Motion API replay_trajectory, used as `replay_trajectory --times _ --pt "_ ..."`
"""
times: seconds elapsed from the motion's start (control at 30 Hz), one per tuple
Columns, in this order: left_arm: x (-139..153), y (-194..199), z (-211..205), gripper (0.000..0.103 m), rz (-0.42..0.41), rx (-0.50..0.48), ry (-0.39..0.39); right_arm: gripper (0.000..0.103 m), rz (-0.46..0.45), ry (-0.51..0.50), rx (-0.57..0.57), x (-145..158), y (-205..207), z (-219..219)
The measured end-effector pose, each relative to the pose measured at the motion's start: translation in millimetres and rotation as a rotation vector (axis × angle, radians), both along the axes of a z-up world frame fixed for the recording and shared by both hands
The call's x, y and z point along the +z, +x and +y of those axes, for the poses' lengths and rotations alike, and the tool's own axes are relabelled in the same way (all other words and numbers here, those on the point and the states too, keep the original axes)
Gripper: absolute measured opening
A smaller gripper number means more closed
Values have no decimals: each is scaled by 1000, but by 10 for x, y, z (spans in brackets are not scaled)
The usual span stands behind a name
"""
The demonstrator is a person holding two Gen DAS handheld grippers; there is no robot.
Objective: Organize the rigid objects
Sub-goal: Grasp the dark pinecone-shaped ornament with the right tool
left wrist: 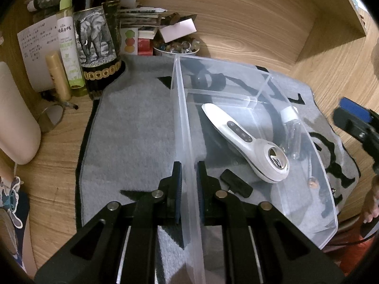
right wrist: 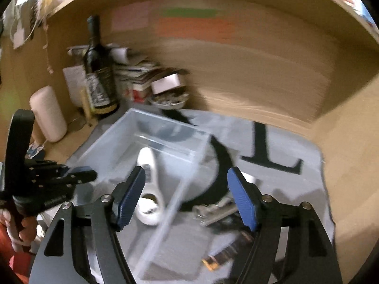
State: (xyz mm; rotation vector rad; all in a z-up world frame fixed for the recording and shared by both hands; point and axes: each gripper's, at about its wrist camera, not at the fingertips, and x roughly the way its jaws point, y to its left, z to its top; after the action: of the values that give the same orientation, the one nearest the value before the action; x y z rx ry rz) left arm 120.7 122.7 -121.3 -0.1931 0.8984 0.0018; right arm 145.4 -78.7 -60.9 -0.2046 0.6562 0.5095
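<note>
The left gripper (left wrist: 188, 189) pinches the clear bin's (left wrist: 258, 80) wall, the right gripper (right wrist: 187, 196) gapes empty—1 tug tips the bin off the mat's (left wrist: 132, 127) edge.

Clear glossy plastic bin (left wrist: 236, 75) on matt grey felt mat (left wrist: 132, 127), wood-grain desk (left wrist: 260, 23).

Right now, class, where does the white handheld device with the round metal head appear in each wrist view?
Left wrist view: white handheld device lies right of centre inside the clear plastic bin.
Right wrist view: it lies below centre, blurred, just above the left finger.
Shared landmark: dark wine bottle, upper left in both.
</note>
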Motion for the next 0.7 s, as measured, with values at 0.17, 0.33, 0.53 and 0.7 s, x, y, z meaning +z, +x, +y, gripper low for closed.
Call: replay_trajectory --times 0.17,0.33,0.53,0.7 --pt "1 22 -36 12 5 -11 38 74 -5 -3 -98 -8 -125 -378" --pt "20 27 -48 11 4 -27 60 78 7 -32 -193 -91 -293 -680" --pt "36 10 -36 10 -6 -36 56 78 83 -11 -259 -334 -453 -908" --pt "41 7 -32 10 -6 -42 56 77 193 22 -296 -700 -457 -962"
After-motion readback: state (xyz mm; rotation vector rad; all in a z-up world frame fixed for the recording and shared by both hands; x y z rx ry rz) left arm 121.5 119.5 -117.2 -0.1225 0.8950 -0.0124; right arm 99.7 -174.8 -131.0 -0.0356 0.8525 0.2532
